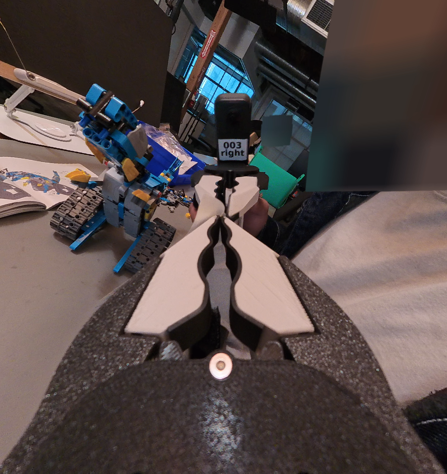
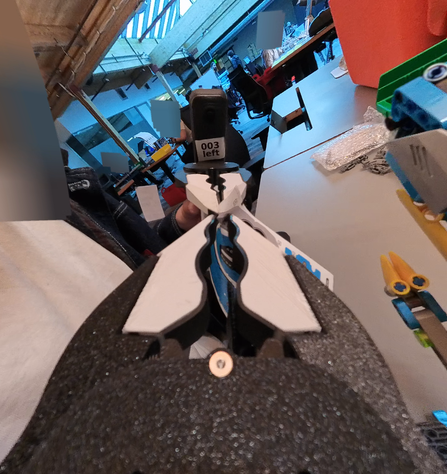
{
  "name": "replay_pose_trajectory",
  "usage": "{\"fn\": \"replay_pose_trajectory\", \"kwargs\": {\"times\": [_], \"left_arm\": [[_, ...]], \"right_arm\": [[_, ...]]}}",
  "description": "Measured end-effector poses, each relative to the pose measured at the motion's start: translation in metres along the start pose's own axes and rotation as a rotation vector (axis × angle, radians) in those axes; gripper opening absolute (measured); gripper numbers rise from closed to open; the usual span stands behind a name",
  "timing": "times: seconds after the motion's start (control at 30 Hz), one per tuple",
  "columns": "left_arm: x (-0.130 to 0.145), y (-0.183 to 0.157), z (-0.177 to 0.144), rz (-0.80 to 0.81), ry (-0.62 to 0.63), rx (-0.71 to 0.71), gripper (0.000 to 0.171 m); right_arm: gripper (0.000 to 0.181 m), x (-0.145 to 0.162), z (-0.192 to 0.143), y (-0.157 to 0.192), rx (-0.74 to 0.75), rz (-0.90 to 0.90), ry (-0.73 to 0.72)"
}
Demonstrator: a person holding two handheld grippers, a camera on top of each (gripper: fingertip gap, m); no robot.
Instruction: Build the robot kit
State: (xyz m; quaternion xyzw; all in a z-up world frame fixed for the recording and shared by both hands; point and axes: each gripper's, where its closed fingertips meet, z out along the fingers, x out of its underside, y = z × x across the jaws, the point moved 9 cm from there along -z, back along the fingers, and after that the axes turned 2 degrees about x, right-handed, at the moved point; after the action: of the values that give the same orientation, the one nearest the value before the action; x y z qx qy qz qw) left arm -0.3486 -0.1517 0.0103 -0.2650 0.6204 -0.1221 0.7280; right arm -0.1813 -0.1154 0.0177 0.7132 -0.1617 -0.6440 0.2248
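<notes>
So both grippers face each other tip to tip, held above my lap at the table edge [image 1: 37, 295].

Left gripper [image 1: 221, 218]: fingers closed together at the tips, nothing visible between them from its own camera. From the right wrist view, the left gripper [image 2: 218, 205] looks pinched on the far edge of a white sticker sheet [image 2: 307, 266] with blue printed shapes.

Right gripper [image 2: 217, 218]: fingers clenched, the same sheet runs edge-on down the gap between them, so it's clamped on the sheet too. In the left wrist view the right gripper [image 1: 223, 205] sits just past my left tips, a hand behind it.

Near by: a blue, grey and yellow brick-built tracked robot [image 1: 117, 184] stands on the table to the left of the left gripper, well apart from it. An open instruction booklet [image 1: 19, 187] lies beside it, a blue parts bin [image 1: 171, 159] behind. Clear plastic bag [image 2: 350, 146] lies farther out on the table.
</notes>
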Motion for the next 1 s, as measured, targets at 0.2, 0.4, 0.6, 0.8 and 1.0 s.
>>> {"fn": "replay_pose_trajectory", "kwargs": {"times": [0.2,0.4,0.6,0.8,1.0], "left_arm": [[0.0,0.0,-0.001,-0.001,0.004,0.001,0.0],[0.0,0.001,-0.003,-0.002,0.01,-0.017,0.0],[0.0,0.001,-0.007,-0.003,0.004,-0.027,0.0],[-0.001,0.006,-0.016,-0.008,-0.009,-0.068,0.0],[-0.004,0.024,-0.033,-0.047,-0.006,-0.173,0.0]], "right_arm": [[0.006,0.0,-0.001,-0.002,0.006,0.005,-0.007],[0.002,-0.001,-0.004,-0.004,0.025,-0.003,-0.008],[0.0,-0.001,-0.004,-0.006,0.06,-0.008,-0.006],[0.0,-0.002,-0.009,-0.014,0.11,0.021,-0.023],[0.0,-0.006,-0.019,-0.018,0.183,-0.006,-0.045]]}}
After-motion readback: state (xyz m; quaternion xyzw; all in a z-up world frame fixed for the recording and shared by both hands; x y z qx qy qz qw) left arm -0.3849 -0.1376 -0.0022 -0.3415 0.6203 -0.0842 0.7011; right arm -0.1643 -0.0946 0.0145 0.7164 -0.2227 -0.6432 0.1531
